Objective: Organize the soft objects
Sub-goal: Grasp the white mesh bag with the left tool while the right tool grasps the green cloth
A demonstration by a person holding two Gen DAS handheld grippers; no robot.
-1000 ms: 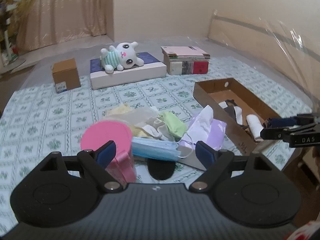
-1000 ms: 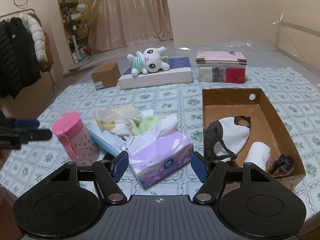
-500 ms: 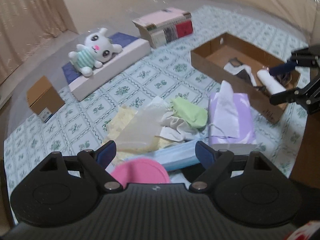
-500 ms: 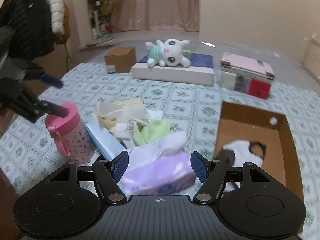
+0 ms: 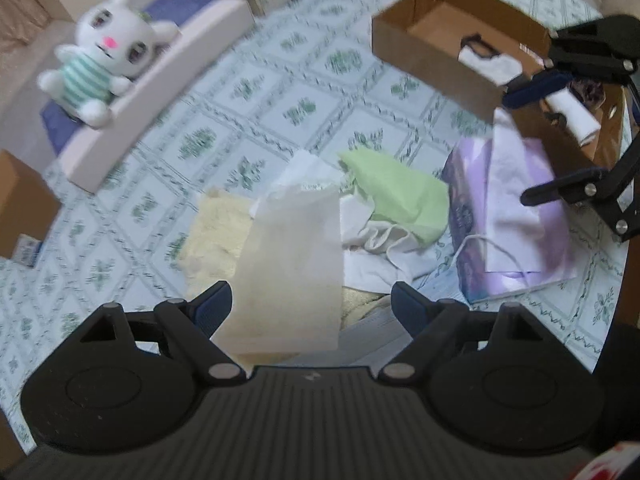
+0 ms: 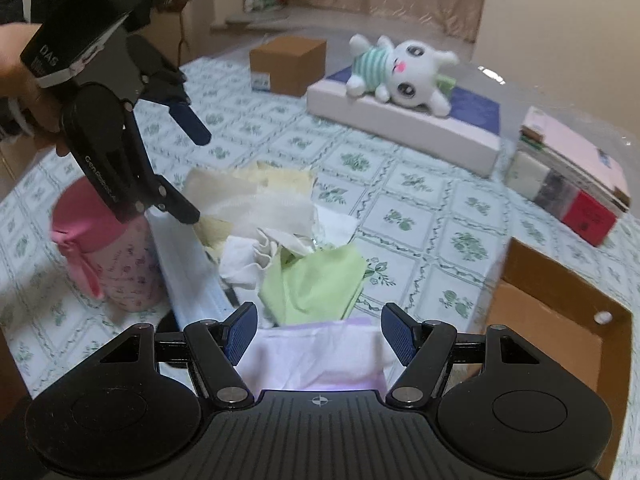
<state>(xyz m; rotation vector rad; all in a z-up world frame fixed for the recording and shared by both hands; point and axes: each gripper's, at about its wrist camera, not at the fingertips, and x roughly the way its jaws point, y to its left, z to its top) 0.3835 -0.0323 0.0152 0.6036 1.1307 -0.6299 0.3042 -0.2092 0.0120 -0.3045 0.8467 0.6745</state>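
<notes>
Heap of cloths (image 5: 304, 216) lay mid-table, pale sheet's long axis running toward the left gripper (image 5: 310, 306), fingers spread, empty, right gripper (image 6: 320, 330) likewise parted over tissue pack (image 6: 316, 350), pink cup (image 6: 108, 252) beside, cardboard box (image 5: 452, 36) beyond.

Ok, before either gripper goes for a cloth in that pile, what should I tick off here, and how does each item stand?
1. Left gripper jaws open and empty: ok; they hang above the pale translucent cloth.
2. Right gripper jaws open and empty: ok; the purple tissue pack lies below them.
3. Cardboard box has free room: ok; its near half is bare.
4. Green cloth free to lift: ok; it lies on top of the pile.
5. Pink cup clear of the pile: not ok; the blue mask pack lies against it.
6. Picture sharp enough to judge contact: not ok; both views are blurred.
</notes>
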